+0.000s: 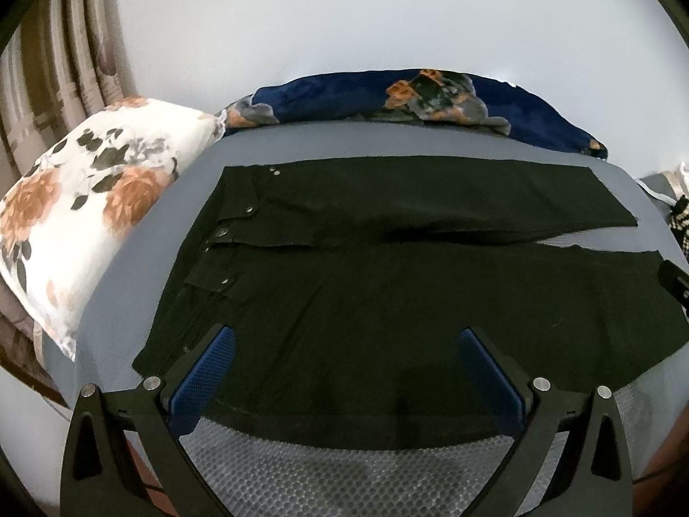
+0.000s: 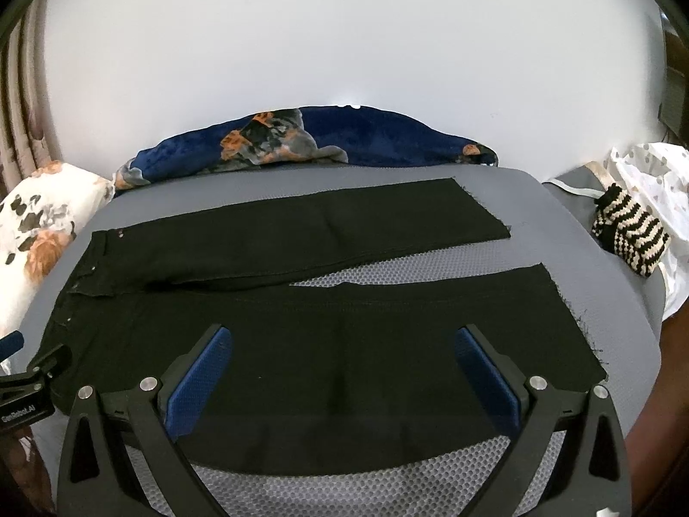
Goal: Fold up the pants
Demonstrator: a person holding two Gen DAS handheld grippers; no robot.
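Black pants, one pair, lay flat on the grey mesh-textured bed, waistband to the left and two legs stretching right with a narrow wedge of bed showing between them. Both grippers hovered over the near edge: left gripper and right gripper each spread wide, holding nothing (blue pads on all four fingers). One floral pillow and one navy blanket sat beyond.

A pair of black denim pants lies flat and unfolded across a grey mesh-textured mattress, waistband with metal buttons to the left, both legs stretching rightward, slightly parted at the frayed hems.
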